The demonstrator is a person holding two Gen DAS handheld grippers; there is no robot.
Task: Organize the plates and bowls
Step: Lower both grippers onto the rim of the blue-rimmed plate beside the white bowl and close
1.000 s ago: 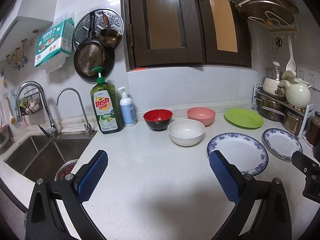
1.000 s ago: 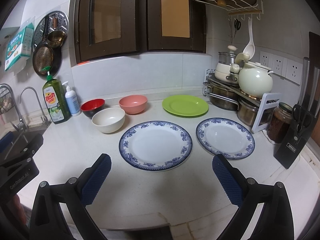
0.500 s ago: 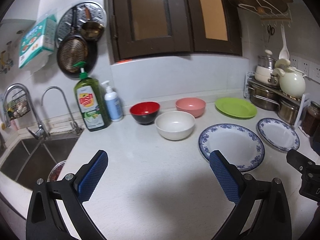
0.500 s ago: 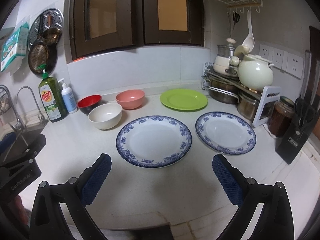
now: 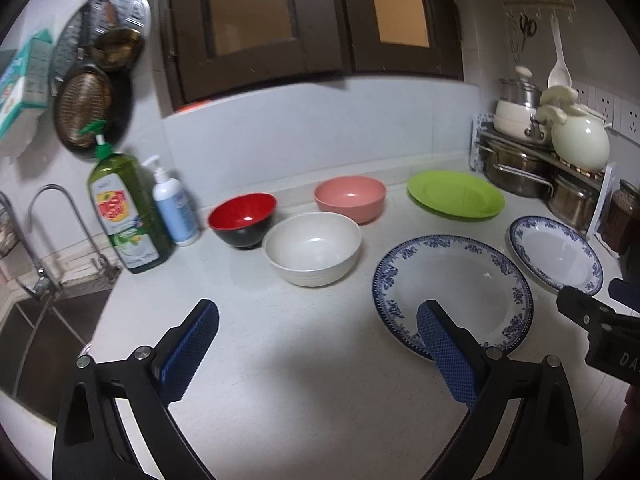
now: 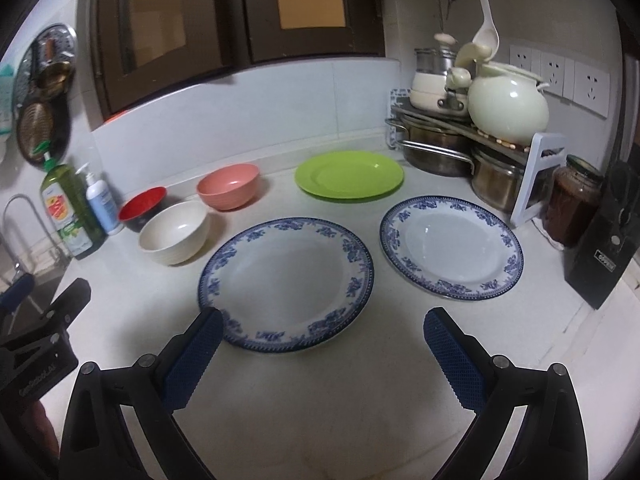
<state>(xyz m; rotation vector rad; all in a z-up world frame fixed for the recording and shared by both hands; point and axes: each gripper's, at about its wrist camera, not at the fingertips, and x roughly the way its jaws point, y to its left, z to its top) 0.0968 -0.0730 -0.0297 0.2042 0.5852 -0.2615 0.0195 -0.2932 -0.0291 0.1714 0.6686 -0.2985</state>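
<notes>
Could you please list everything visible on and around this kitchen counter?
Bowls: 3; white, pink, red-and-black; counter, left-centre.
Plates: 3; two blue-rimmed white, large and small, side by side; green behind.
Bottles: 2; green dish soap, white pump; beside the taps.
Pot rack: 1, white; right corner, holding steel pots and a cream pot.
Jar: 1, dark; right.
Knife block: 1, black; far right.
Sink: 1, steel; left.
Grippers: left, right; blue pads, open, empty.

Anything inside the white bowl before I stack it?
The white bowl looks empty: its visible inside is bare, with just a light glare at the bottom. Its near inner wall is hidden by the rim in both views, so that small patch stays unchecked.
</notes>
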